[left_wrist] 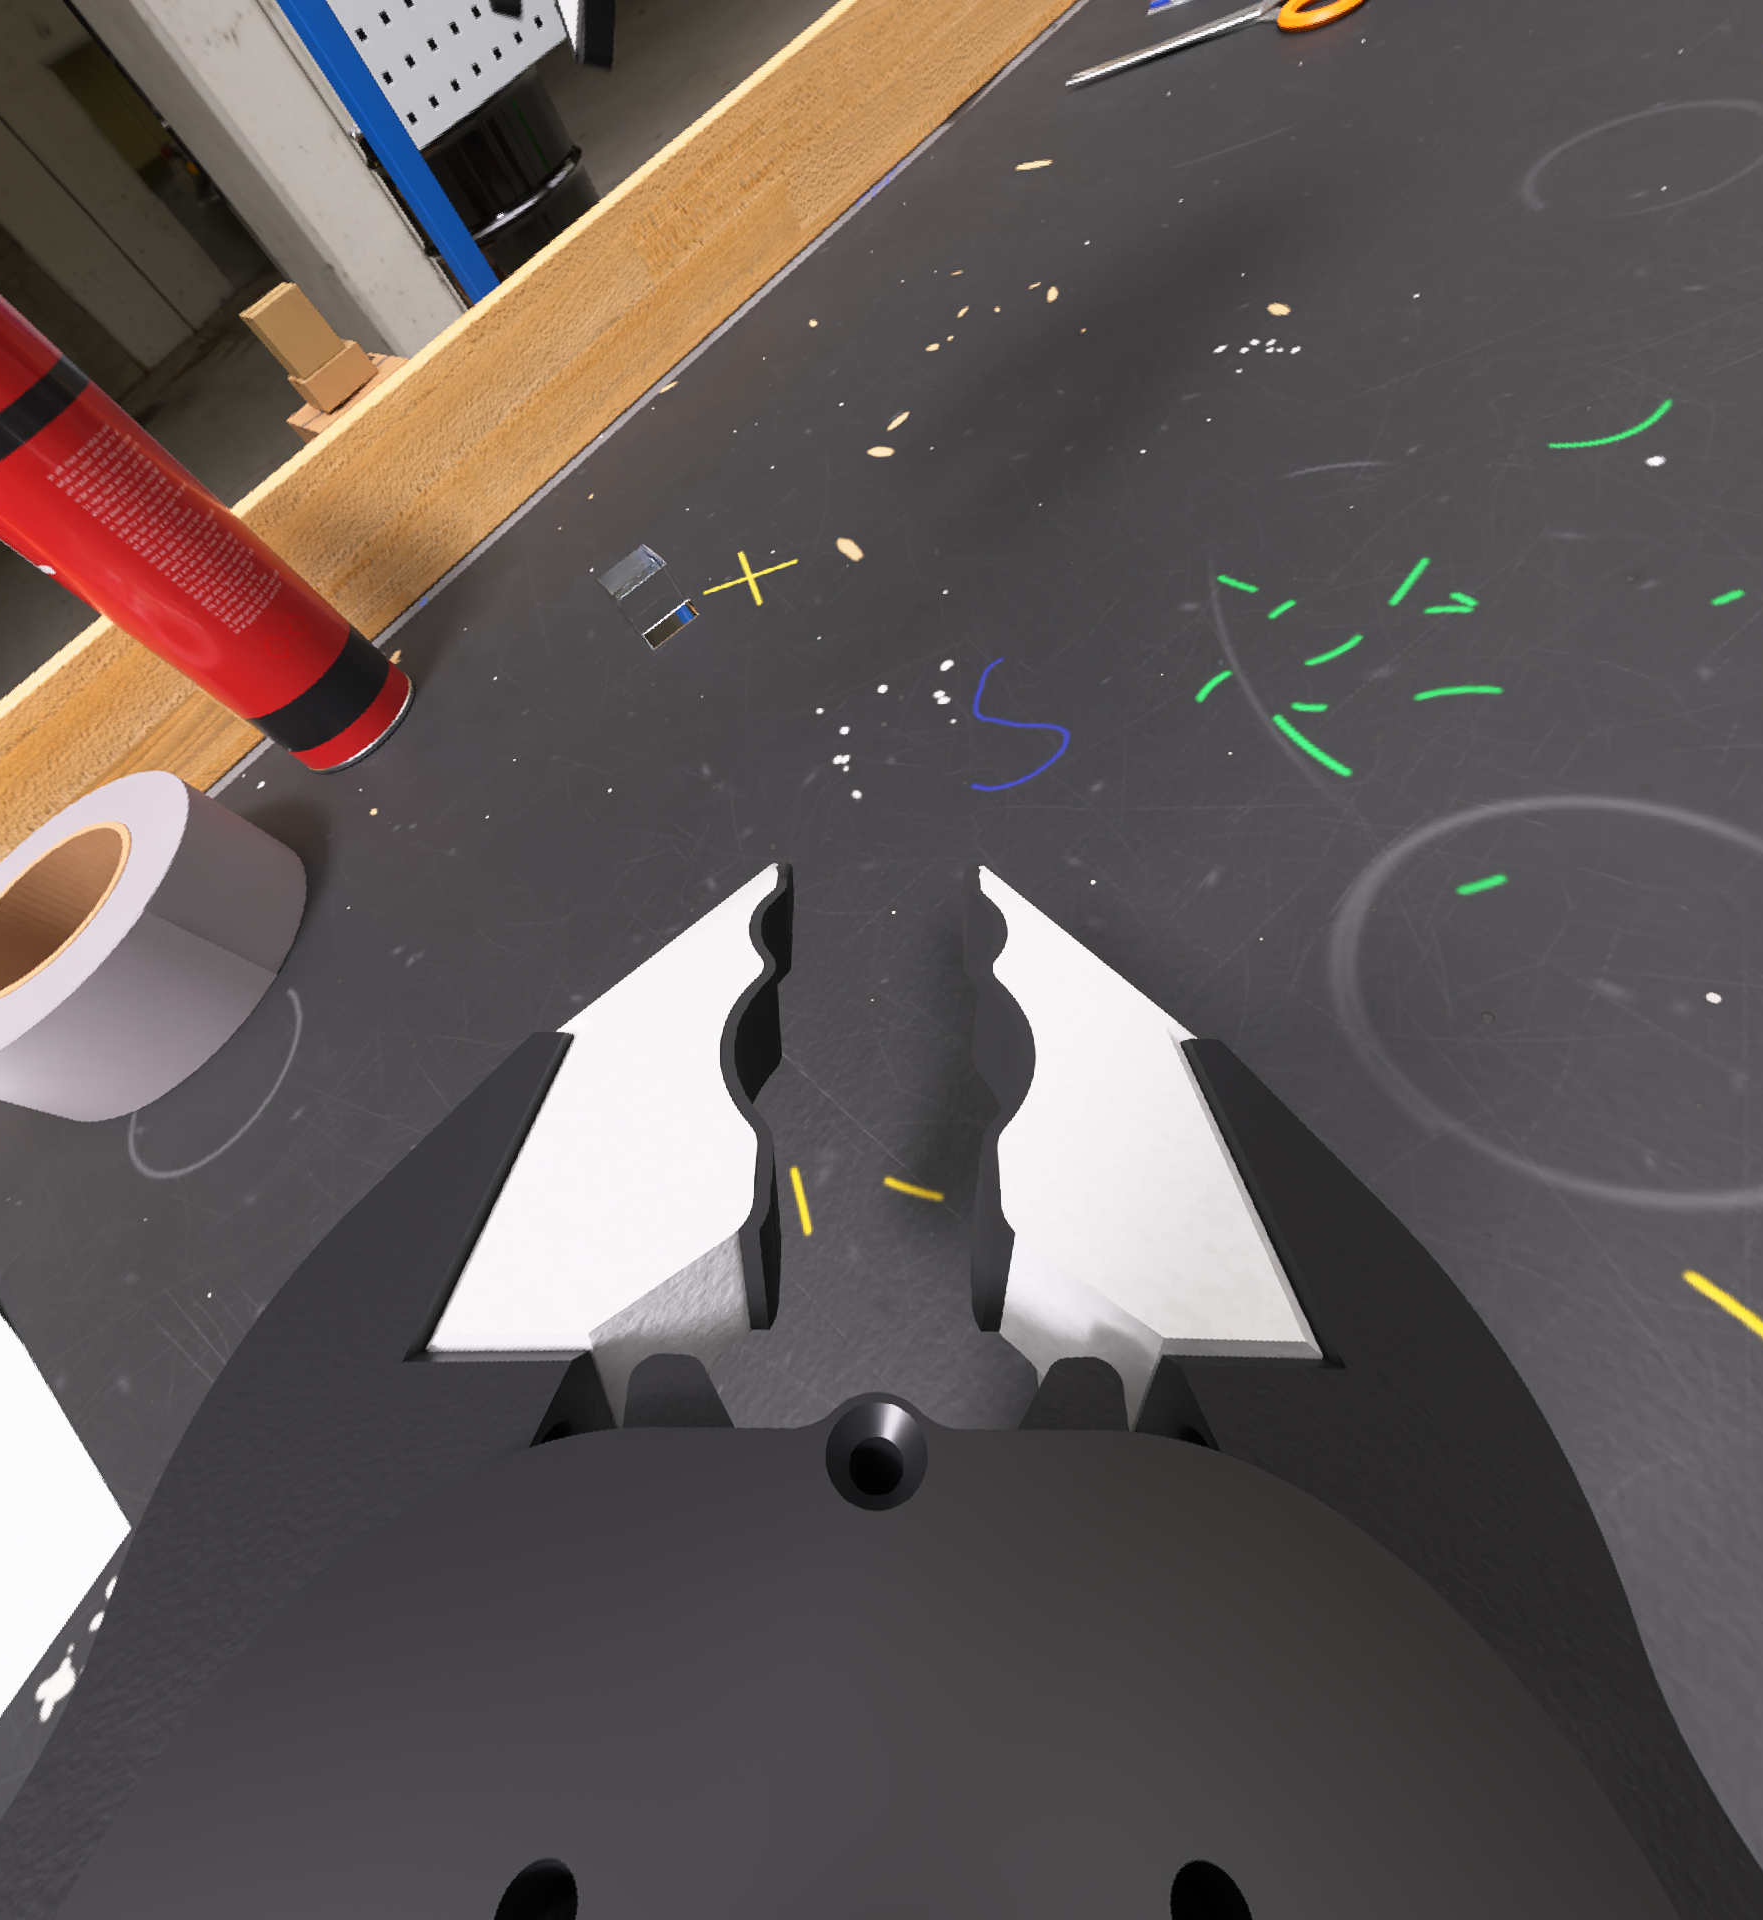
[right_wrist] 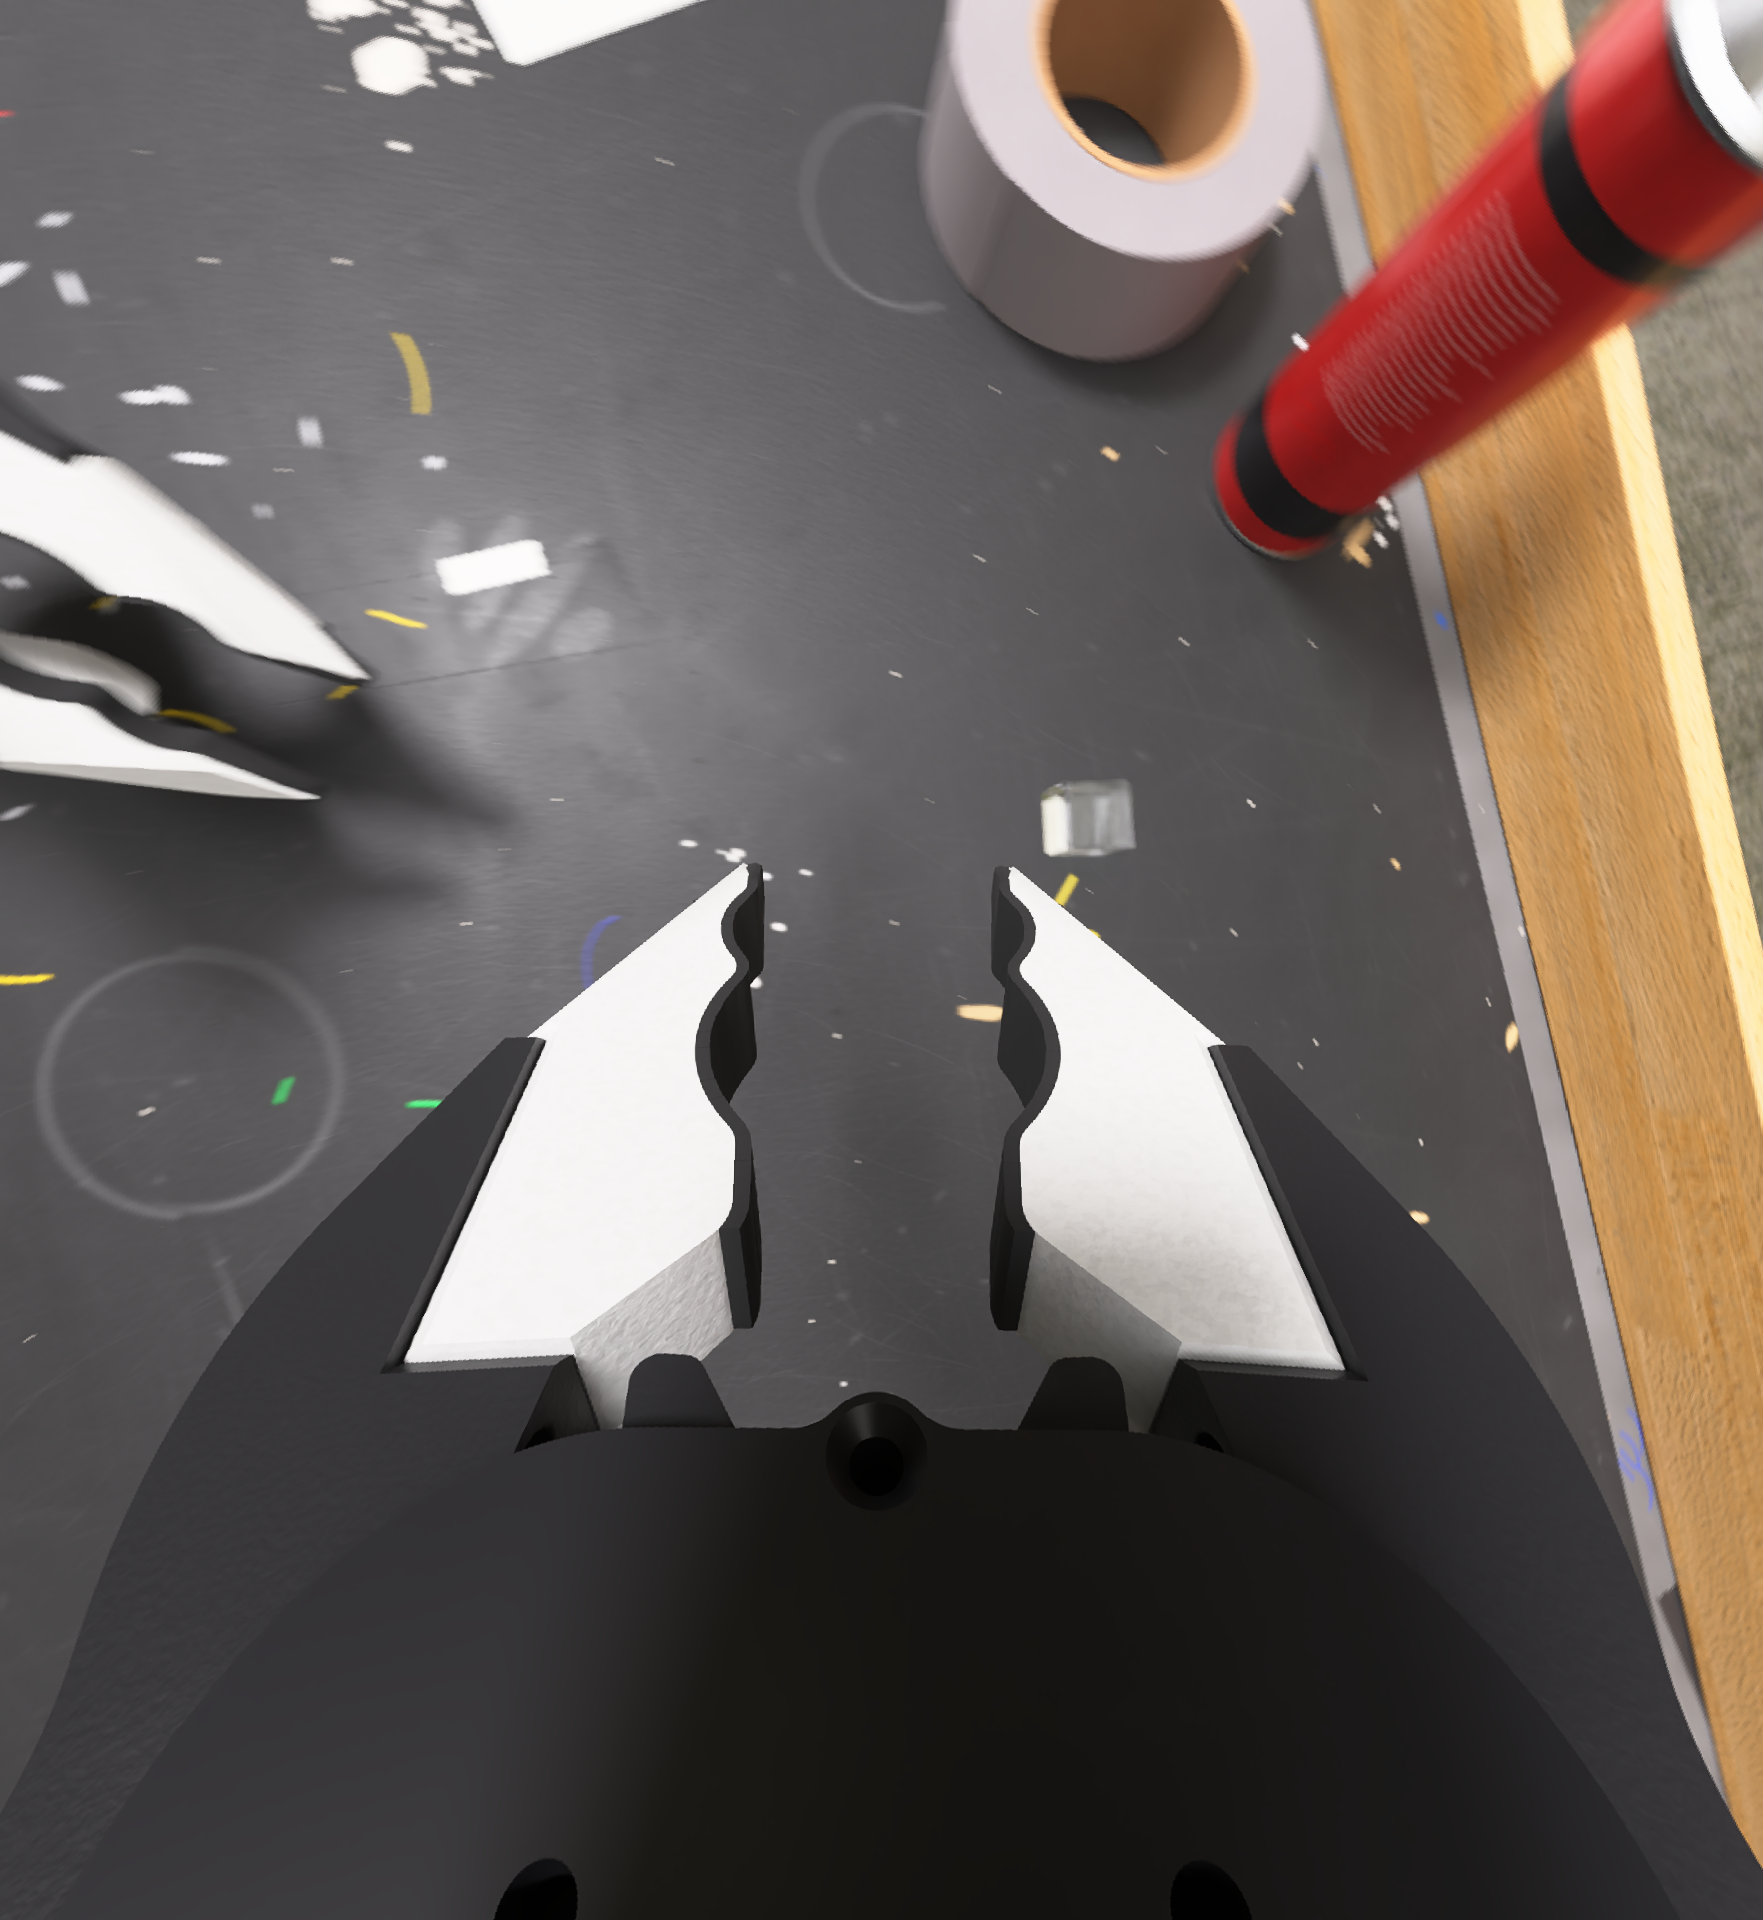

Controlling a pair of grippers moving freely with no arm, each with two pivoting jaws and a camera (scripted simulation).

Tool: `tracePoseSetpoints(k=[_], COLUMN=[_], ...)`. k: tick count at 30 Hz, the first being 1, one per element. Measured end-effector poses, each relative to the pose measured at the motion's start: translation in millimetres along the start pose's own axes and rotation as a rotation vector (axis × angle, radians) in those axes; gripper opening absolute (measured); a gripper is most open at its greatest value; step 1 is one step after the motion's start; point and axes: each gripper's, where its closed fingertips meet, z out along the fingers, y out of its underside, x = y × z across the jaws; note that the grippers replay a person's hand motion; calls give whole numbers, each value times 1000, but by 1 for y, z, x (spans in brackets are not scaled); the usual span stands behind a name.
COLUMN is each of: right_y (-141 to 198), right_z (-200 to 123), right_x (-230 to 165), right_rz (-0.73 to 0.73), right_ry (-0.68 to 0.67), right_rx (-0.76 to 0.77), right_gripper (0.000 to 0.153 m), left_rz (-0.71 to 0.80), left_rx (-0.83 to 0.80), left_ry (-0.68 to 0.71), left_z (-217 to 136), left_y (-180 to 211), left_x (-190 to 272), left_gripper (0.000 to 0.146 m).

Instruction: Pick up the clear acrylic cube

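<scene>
The clear acrylic cube [left_wrist: 646, 594] is small and sits on the dark mat near the wooden edge, ahead and left of my left gripper [left_wrist: 877, 875], which is open and empty. In the right wrist view the cube [right_wrist: 1087, 818] lies just ahead and right of my right gripper [right_wrist: 875, 875], close to its right fingertip but apart from it. The right gripper is open and empty. The left gripper [right_wrist: 342, 732] also shows at the left of the right wrist view, pointing toward the cube.
A red can [left_wrist: 144, 535] [right_wrist: 1479, 312] stands by the wooden table border [left_wrist: 544, 343] [right_wrist: 1604, 935]. A white tape roll [left_wrist: 98, 951] [right_wrist: 1116, 177] rests near it. Orange-handled scissors [left_wrist: 1220, 31] lie far off. The dark mat [left_wrist: 1272, 935] bears scratches and coloured marks.
</scene>
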Motion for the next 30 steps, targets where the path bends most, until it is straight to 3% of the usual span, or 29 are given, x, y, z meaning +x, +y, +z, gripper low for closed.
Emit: tracePoseSetpoints(k=[3, 6, 11, 18, 20, 24, 30], right_y=[24, 40, 45, 60, 62, 58, 25], right_z=[23, 63, 118, 156, 161, 158, 102], right_x=[37, 58, 74, 88, 88, 88, 70], right_rz=[72, 22, -59, -145, -138, -124, -25], right_ry=[35, 78, 116, 144, 144, 159, 113], right_rx=[-44, -121, -221, -305, -304, -254, -39], right_gripper=[46, 49, 52, 40, 31, 30, 30], left_rz=[3, 8, 4, 5, 10, 12, 10], left_rx=[-2, -4, -8, -6, -7, -7, -9], left_ry=[3, 4, -1, 2, 2, -3, -3], left_z=[1, 1, 1, 0, 1, 0, 1], left_y=[0, 1, 2, 2, 2, 2, 3], left_x=[1, 2, 0, -1, 0, -1, -1], left_gripper=[33, 33, 33, 32, 32, 32, 32])
